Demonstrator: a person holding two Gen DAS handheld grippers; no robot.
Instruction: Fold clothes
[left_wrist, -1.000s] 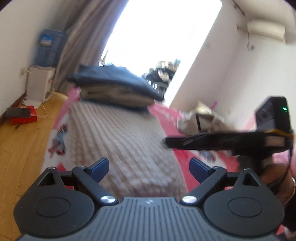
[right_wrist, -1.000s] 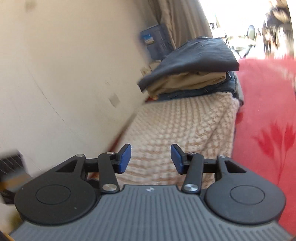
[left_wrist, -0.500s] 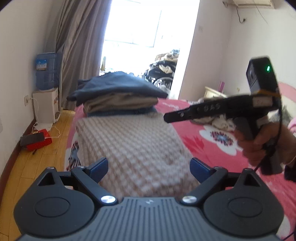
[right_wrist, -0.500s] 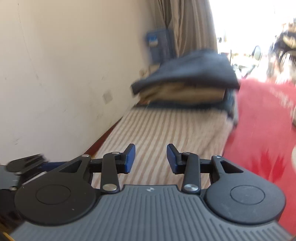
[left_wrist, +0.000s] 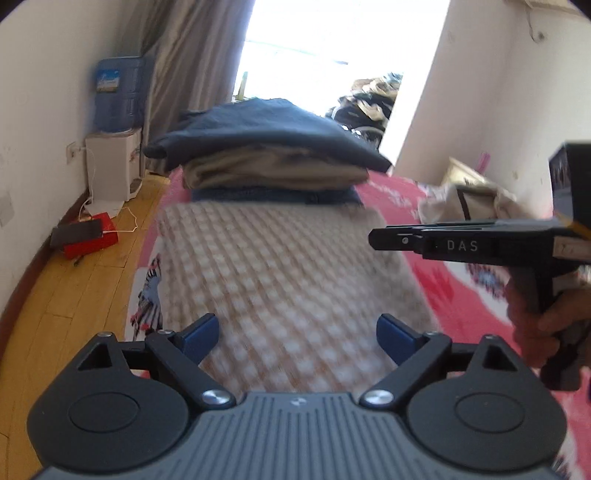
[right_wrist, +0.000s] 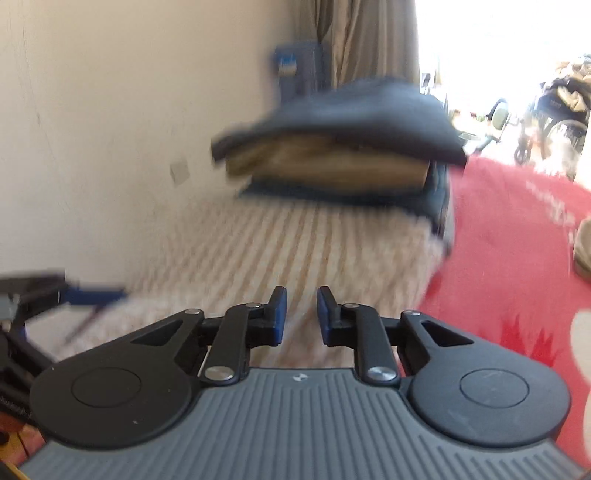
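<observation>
Item: cream knit garment (left_wrist: 280, 273), flat on bed (left_wrist: 461, 306), ready for folding. Folded stack (left_wrist: 269, 162) at twelve o'clock, set aside as finished. Left claw (left_wrist: 297, 334) wide, empty. Right claw (right_wrist: 300, 317) narrow, closing, nothing between, likely nearing a hem.

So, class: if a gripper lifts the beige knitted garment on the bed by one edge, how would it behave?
The beige knitted garment would probably flop and drape, since it lies flat, following the bed. Its chunky, bumpy knit suggests easy grip and some weight. It may stretch or sag.
</observation>
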